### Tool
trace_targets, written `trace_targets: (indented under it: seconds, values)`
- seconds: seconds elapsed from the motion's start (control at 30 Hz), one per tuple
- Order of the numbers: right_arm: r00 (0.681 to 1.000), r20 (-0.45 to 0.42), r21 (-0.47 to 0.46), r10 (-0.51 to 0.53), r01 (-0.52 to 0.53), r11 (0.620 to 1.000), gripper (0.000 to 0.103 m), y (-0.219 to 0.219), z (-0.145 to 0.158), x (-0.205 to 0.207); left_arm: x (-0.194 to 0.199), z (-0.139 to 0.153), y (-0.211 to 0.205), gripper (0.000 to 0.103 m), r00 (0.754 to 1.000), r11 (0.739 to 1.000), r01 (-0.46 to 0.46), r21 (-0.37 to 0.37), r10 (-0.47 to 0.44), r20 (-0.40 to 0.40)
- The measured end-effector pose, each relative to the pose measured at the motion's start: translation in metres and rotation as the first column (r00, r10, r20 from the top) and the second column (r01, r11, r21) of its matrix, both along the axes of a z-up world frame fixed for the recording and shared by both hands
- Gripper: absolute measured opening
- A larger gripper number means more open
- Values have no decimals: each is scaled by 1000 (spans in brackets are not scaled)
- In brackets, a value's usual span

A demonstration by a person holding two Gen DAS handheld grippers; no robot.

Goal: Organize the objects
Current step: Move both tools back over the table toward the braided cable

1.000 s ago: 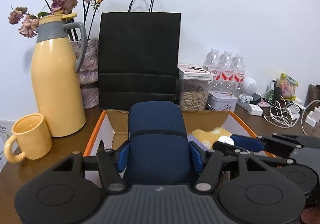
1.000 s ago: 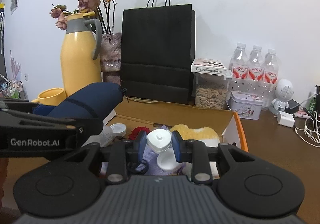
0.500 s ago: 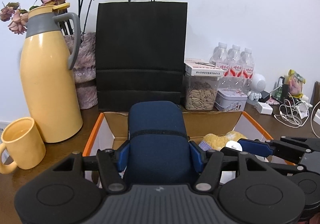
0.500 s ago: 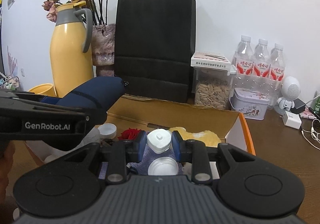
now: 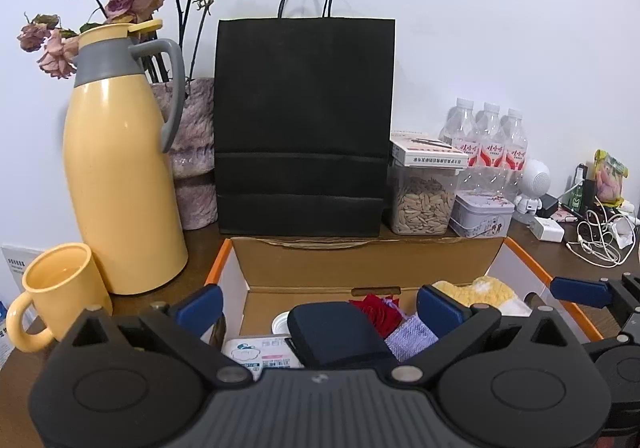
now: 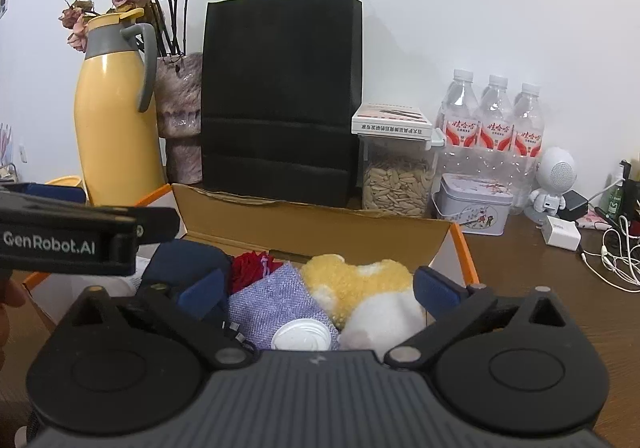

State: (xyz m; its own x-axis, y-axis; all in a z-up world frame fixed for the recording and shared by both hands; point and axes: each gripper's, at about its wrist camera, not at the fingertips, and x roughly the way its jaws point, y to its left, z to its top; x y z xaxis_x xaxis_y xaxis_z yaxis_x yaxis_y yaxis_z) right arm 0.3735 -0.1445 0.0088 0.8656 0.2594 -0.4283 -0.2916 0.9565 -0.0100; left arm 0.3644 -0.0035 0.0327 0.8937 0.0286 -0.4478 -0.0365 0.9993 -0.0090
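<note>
**Soft, even room light; strong fisheye bend**

We see both views evenly lit and fairly bright. The black paper bag (image 5: 304,128) throws a faint shadow of its handles on the white wall (image 5: 480,28). A glare streak runs down the yellow jug (image 5: 120,168). Corners go dark at 11 and 1 o'clock, where straight lines curve. Focus is sharp throughout.

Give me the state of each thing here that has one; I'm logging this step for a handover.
Left gripper: open, empty.
Right gripper: open, empty.
Orange-edged cardboard box: open, flap up.
Dark blue zip pouch: lying in the box, released.
Small white round-capped jar: in the box, capped.
Yellow mug: upright.
Black paper bag: standing.
</note>
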Motion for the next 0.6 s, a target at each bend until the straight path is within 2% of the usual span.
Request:
trace_targets:
  seconds: [0.6]
  values:
    - [1000,16,-21,6,-5,1000,103,2,4,-20,-20,2,4,103,1000,1000,-19,-8,19,-20]
